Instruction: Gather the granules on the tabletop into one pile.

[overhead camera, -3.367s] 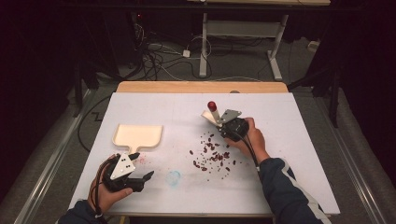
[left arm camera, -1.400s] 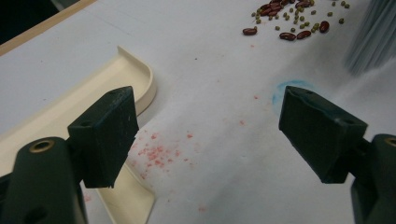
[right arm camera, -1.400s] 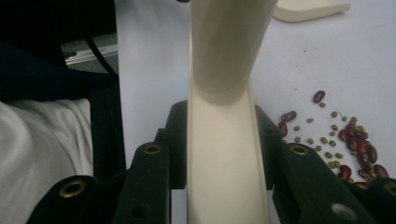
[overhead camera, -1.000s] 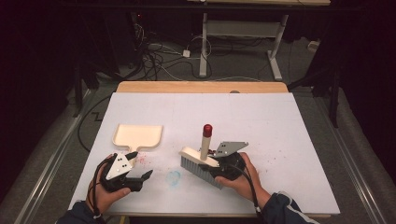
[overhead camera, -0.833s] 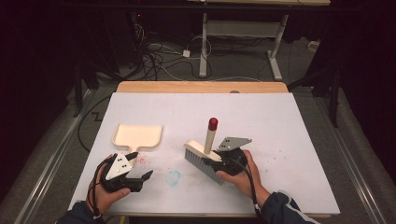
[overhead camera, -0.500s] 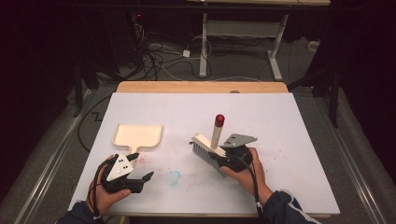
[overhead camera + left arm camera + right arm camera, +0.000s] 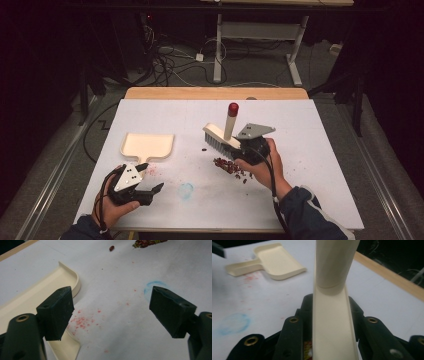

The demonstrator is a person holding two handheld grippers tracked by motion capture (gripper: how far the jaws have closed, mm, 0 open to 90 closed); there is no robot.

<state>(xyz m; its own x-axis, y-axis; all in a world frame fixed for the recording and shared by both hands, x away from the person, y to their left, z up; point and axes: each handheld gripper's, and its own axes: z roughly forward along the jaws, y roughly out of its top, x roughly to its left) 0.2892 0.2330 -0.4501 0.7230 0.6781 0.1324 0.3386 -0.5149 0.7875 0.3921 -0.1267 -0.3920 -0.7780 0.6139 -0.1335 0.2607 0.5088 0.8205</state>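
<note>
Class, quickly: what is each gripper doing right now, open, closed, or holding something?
Left gripper: open, holding nothing, beside the dustpan.
Right gripper: closed on the brush handle.

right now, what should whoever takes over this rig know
Right claw: shut on the brush handle, bristles on the table beside the dark crumb pile.
Left claw: open, holding nothing, just near the dustpan handle.
Done: crumbs mostly gathered into one pile; one stray lies apart.
Left: pick up the dustpan, sweep the pile into it.
</note>
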